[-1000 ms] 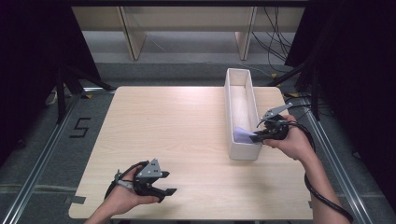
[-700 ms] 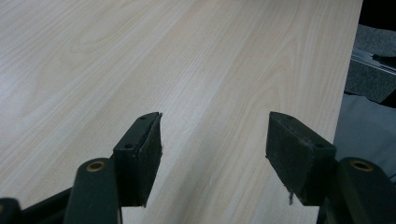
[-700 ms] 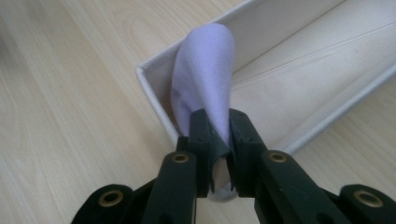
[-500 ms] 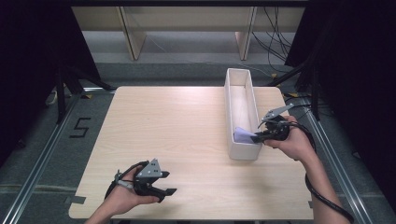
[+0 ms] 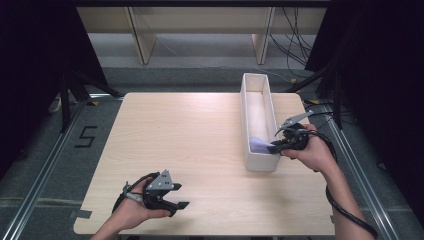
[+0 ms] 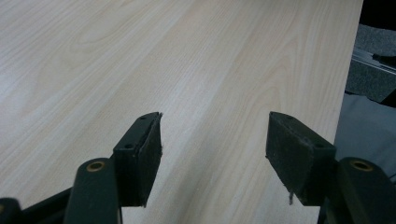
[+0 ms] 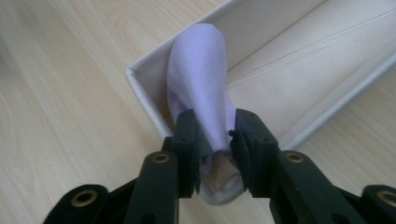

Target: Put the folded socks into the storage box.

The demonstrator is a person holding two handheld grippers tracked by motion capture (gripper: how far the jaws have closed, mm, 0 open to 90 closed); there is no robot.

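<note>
Right gripper [image 5: 278, 145]: reached in over the near end of the long white tray [image 5: 247, 125] from the right-hand side, jaws pointing left across the tray's width.
Grip: its jaws had just been opening; in the right gripper view [image 7: 214, 140] the pads flanked the lavender cloth [image 7: 201, 93] closely, still seeming to touch the fabric between them, so it read as a loosening hold rather than a clean release.
Cloth position: a soft rolled piece, its far end resting against the inside corner of the tray [image 7: 154, 100], its near end between the jaws and hanging slightly below them.
Cloth in the high view: a pale patch [image 5: 260, 144] lay at the tray's near end, just left of the right gripper.
Long axis: the cloth ran straight ahead of the jaws into the corner, crosswise to the tray, whose own length ran away from the person.
Left gripper [image 5: 176, 196]: sat low near the table's [image 5: 190, 130] front edge, well apart from the tray; jaws spread wide over bare wood [image 6: 212, 140], holding nothing.
Nearer hand: the right, by far.
Judgement: the cloth appeared close to being let go inside the tray; drawing back rightward along the cloth's axis risked dragging it over the wall.
</note>
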